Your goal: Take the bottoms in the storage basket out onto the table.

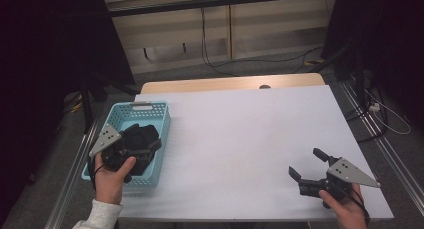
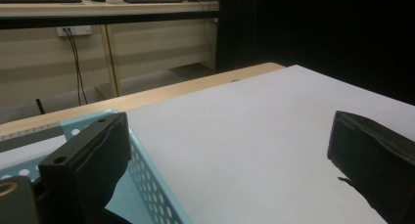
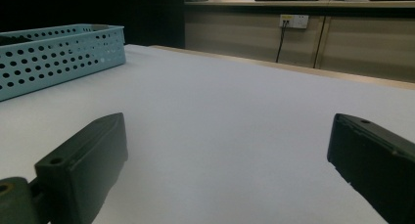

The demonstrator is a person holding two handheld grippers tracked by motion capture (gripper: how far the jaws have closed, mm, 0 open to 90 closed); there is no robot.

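A light blue perforated basket stands at the table's left side. Something black lies inside it, and I cannot tell what it is. My left gripper hovers over the basket's near half, held by a hand in a white sleeve. In the left gripper view this gripper is open, with one jaw over the basket rim and the other over the white tabletop. My right gripper rests low near the front right corner, open and empty. Between its jaws in the right gripper view is bare table, with the basket far off to the left.
A white sheet covers the table, and a wooden strip shows at the far edge. Metal rails run along both sides. Cables lie on the floor before a beige cabinet wall.
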